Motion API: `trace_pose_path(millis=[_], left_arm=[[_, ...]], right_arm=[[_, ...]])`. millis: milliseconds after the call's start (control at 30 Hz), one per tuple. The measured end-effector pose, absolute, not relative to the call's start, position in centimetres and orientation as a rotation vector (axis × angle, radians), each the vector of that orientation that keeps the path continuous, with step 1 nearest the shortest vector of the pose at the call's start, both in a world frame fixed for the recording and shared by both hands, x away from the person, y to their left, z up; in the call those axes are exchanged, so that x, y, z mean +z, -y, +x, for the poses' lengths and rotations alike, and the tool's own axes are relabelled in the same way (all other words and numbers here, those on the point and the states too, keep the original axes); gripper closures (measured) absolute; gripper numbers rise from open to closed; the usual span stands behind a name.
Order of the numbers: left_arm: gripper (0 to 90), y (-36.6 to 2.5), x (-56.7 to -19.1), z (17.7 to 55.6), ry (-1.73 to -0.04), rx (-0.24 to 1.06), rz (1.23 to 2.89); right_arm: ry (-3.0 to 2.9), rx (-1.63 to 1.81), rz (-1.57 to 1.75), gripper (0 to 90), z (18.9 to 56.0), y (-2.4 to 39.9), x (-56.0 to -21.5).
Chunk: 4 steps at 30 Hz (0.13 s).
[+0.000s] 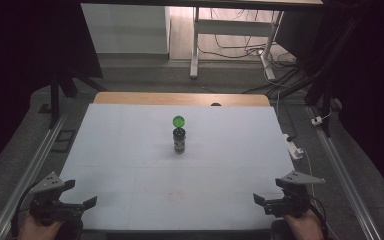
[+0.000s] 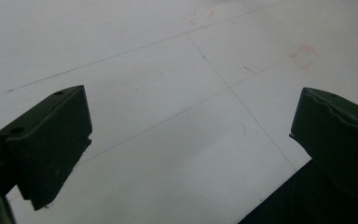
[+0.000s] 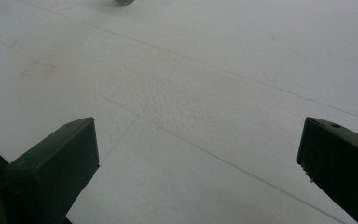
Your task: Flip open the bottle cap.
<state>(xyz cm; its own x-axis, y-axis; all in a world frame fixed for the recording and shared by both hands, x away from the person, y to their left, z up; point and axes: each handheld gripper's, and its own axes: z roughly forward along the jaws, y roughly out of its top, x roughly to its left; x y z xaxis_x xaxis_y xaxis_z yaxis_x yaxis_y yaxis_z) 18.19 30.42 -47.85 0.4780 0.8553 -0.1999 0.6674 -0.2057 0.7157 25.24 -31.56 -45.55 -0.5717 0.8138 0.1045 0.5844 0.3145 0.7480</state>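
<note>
At worktop (image 1: pixel 130 165) centre, dark bottle (image 1: pixel 179 141) (green ball (image 1: pixel 178 121) atop): both claws wide, empty; approach low, squarely.

Grey carpet floor (image 1: pixel 145 80), white desk frame (image 1: pixel 196 45), tangled floor cables (image 1: pixel 240 50), dark surroundings.

Black claws (image 1: pixel 77 203), grey three-cornered plates (image 1: pixel 48 182).

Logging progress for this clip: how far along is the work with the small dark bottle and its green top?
Nothing looks done. The dark bottle stands upright mid-table with the green ball-like top on it, untouched. Nothing is in hand: the left gripper and right gripper sit open at the near edge of the white table. All handling remains.
</note>
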Motion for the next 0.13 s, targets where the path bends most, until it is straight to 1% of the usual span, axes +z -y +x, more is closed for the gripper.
trace_pose_path(millis=[133], left_arm=[[0.0, -30.54, -47.86, 18.23, -1.268, 0.298, 1.939]], right_arm=[[-2.281, 1.134, 1.286, 0.0, 25.18, 32.01, -45.55]])
